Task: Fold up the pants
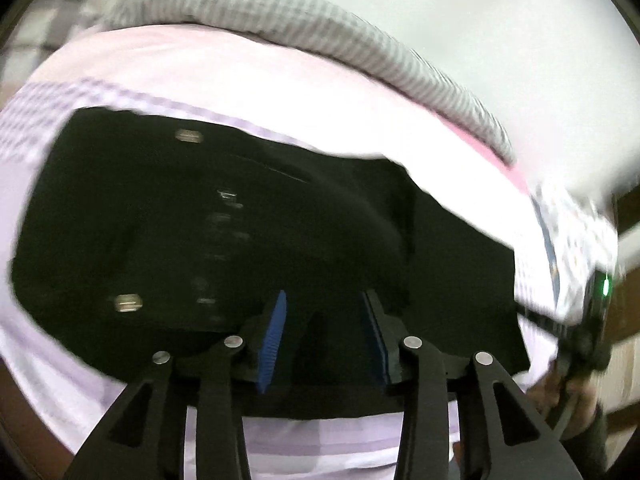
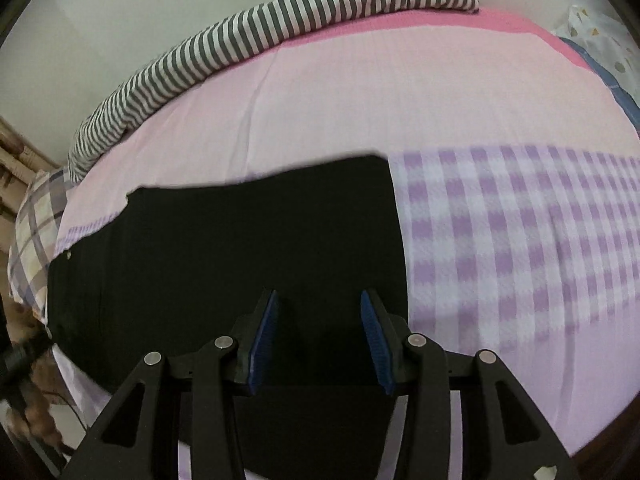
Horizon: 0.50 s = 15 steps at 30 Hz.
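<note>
The black fabric pants (image 2: 240, 256) lie flat on the pink and lilac checked bed sheet (image 2: 500, 232), seemingly (left view is blurred) partly folded, both the left claw (image 1: 324, 336) and right claw (image 2: 320, 340) hovering apart and empty, so next each must grip an edge.

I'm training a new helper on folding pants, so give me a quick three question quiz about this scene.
1. True or false: the right tool is clamped on the pants.
2. What lies along the far edge of the bed sheet? A) striped cloth B) a towel C) a book
3. Fill in: the sheet right of the pants has a purple ____ pattern.

Key: 1 false, both the right tool and the left tool are open above the black fabric. 2 A, the striped cloth. 3 checked.
</note>
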Tool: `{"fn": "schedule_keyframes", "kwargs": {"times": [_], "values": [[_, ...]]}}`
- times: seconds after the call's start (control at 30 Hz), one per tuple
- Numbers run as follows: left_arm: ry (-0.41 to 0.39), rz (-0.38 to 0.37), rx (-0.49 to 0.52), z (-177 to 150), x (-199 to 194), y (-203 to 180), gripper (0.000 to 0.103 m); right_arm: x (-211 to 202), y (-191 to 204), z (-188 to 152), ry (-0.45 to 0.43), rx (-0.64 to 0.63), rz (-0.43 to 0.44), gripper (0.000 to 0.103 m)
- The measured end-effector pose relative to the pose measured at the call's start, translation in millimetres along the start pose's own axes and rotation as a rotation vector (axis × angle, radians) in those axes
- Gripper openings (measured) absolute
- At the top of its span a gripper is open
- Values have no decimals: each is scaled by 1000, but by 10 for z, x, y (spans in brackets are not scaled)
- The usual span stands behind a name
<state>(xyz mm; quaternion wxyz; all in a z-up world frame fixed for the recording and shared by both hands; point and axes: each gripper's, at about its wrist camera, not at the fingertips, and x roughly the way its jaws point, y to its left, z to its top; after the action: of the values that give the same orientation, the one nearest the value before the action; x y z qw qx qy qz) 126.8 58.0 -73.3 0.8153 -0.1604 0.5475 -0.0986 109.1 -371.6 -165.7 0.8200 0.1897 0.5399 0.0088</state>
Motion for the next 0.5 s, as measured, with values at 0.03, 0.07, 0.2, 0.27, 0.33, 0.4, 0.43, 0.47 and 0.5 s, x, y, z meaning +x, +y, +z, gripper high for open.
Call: {"fn": "schedule_keyframes", "kwargs": {"times": [0.03, 0.07, 0.2, 0.27, 0.33, 0.4, 0.43, 0.47, 0.5], "values": [[-16, 3, -31, 0, -69, 109, 41, -14, -3, -44, 5, 3, 3, 41], [-31, 8, -62, 0, -130, 213, 42, -33, -9, -101, 11, 13, 12, 42], [-79, 21, -205, -25, -388, 667, 47, -82, 25, -244, 35, 43, 47, 46], [-105, 20, -281, -58, -512, 888, 48, -86, 87, -295, 42, 43, 61, 49], [-132, 36, -347, -96, -629, 1116, 49, -73, 184, -339, 52, 34, 77, 49], [-151, 54, -401, -147, -703, 1282, 49, -45, 298, -362, 66, 16, 107, 50], [-154, 50, -424, -170, -713, 1344, 49, -21, 356, -370, 80, 8, 126, 50], [-142, 44, -456, -199, -701, 1423, 49, -7, 424, -383, 88, 2, 137, 50], [-132, 35, -476, -234, -700, 1467, 49, -5, 476, -385, 86, -9, 138, 50]]}}
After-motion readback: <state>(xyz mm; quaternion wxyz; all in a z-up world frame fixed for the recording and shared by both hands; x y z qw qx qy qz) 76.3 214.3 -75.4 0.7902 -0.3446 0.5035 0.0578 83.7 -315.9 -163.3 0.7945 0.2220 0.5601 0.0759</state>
